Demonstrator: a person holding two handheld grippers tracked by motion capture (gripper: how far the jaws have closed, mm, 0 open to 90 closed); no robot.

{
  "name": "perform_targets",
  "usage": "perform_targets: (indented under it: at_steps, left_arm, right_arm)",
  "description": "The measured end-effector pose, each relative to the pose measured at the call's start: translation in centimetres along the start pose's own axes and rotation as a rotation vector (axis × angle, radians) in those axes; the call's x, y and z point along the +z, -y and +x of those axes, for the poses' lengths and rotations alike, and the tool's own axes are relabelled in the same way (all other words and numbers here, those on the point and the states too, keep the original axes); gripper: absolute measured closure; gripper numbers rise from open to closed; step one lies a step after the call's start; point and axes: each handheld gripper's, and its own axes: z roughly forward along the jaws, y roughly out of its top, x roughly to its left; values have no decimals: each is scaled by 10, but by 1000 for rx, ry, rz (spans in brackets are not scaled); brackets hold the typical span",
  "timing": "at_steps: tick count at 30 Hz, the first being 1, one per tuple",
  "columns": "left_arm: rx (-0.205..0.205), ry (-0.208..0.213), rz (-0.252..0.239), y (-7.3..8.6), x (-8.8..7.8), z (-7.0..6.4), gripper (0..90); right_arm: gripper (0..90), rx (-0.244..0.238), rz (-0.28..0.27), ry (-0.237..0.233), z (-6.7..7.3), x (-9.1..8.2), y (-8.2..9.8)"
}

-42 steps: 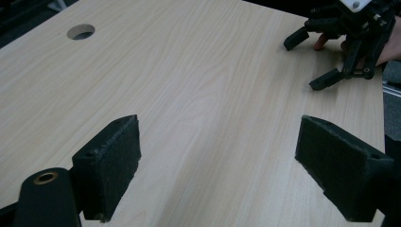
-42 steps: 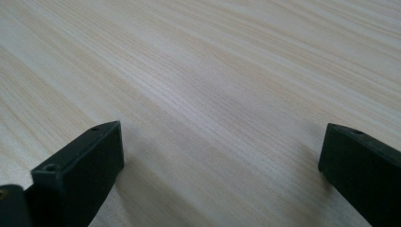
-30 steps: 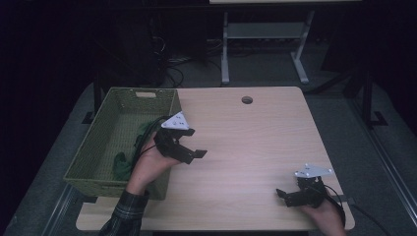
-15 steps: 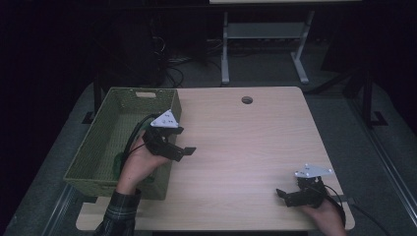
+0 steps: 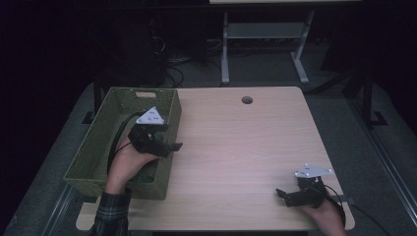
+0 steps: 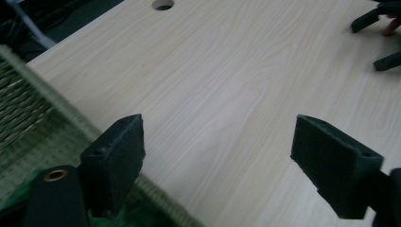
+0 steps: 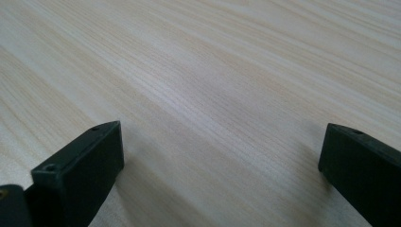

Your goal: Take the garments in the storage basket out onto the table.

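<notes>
As the left gripper (image 5: 172, 145) retreats over the basket (image 5: 98, 142), its empty jaws narrow slightly.

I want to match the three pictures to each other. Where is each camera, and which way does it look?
High view: above the person's side, looking forward and down on the table, basket, both hands.
Left gripper view: rides the left gripper, over the basket rim, facing across the table; own jaws apart.
Right gripper view: rides the right gripper, low over bare wood; own jaws apart.
Shared: the table hole.
</notes>
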Motion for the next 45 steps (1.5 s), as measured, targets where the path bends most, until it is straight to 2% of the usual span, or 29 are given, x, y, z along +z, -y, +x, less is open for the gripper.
perform_targets:
  at_steps: [11,16,21,27,33,37,45]
  left_arm:
    - [-33,-69,36,13,-12,14,234]
    - [-42,-77,51,18,-14,18,276]
    - [-35,-92,86,24,-17,23,309]
    - [-69,-128,114,36,-21,33,337]
    - [-98,-140,134,45,-22,40,347]
    - [-103,-154,154,50,-21,44,346]
    - [-126,-151,202,60,-15,50,344]
  right_arm:
    - [5,0,0,0,0,0,0]
    - [5,0,0,0,0,0,0]
    - [5,0,0,0,0,0,0]
    - [5,0,0,0,0,0,0]
    - [5,0,0,0,0,0,0]
    - [5,2,0,0,0,0,0]
    - [5,0,1,0,0,0,0]
